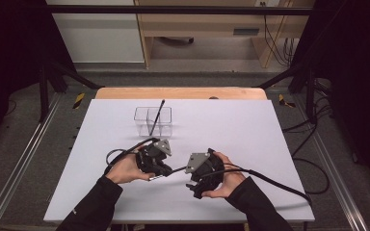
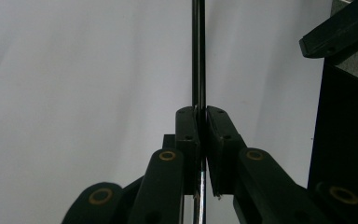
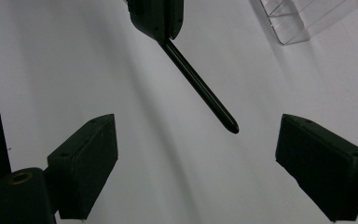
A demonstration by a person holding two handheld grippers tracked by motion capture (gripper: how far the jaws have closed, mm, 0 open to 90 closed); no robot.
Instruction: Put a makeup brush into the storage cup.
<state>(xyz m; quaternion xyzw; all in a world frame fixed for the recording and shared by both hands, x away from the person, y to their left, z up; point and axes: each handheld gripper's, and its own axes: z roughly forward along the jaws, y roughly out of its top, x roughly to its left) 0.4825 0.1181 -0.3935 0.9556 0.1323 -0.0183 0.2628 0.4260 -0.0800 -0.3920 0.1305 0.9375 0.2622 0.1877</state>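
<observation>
The person stands with both forearms over the white worktop, one gripper in each hand, close together near the front edge. The left gripper is clenched on a thin black pen-like stick; in the left gripper view the two pads press flat against the stick, which passes straight between them and goes on beyond the tips. The grip is taken near one end, I think, so that a long free part points out toward the other hand.

The right gripper has its jaws wide apart and holds nothing. In the right gripper view the free rounded end of the stick hangs in the air between the two black pads, touching neither of them, above the worktop. This looks to me like a handover: one gripper keeps the stick steady and level, so the other can close on the free end.

Farther back on the worktop stands a clear plastic box with compartments, and a second thin black stick leans in it, tilted. Probably the held stick belongs there too.
</observation>
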